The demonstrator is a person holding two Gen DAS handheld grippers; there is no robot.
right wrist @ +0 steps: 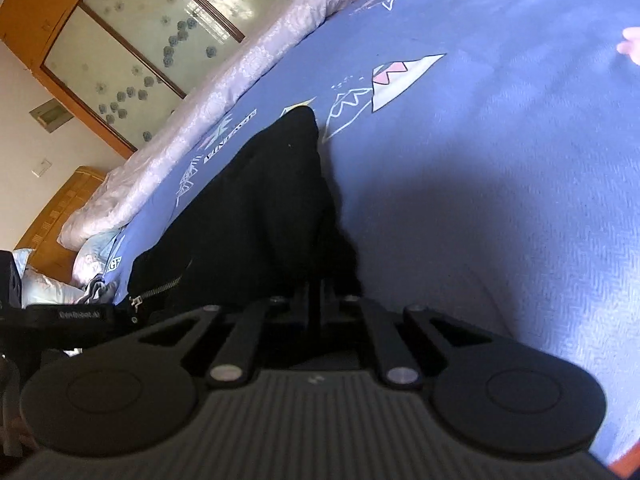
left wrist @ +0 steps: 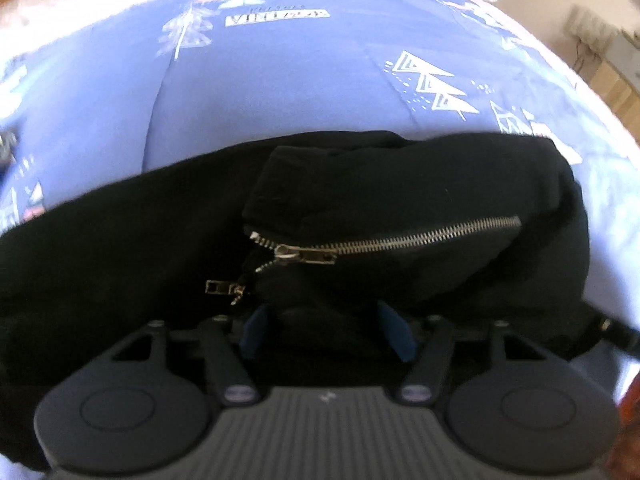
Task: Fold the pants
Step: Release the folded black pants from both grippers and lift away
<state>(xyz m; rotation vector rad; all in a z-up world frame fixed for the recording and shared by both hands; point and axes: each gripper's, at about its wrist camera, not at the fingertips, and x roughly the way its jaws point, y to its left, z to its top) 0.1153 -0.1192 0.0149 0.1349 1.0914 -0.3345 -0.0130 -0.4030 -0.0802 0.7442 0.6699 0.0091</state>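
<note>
Black pants (left wrist: 360, 200) lie bunched on a blue patterned bedsheet (left wrist: 280, 80). A silver zipper (left wrist: 400, 240) runs across the top fold, and a loose zipper pull (left wrist: 218, 286) hangs at its left. My left gripper (left wrist: 326, 332) stands open, and a lump of the black fabric sits between its blue pads (left wrist: 256, 332). In the right wrist view the pants (right wrist: 260, 200) stretch away as a long dark strip. My right gripper (right wrist: 320, 296) is shut on their near edge, its fingers pressed together in the fabric.
A pale pink quilt (right wrist: 240, 60) is heaped along the bed's far side, beside a wooden headboard (right wrist: 60, 200) and frosted glass panels (right wrist: 140, 32). The sheet (right wrist: 480, 160) lies bare right of the pants. A fingertip (right wrist: 632, 44) shows at the right edge. Floor and furniture (left wrist: 616, 80) lie past the bed.
</note>
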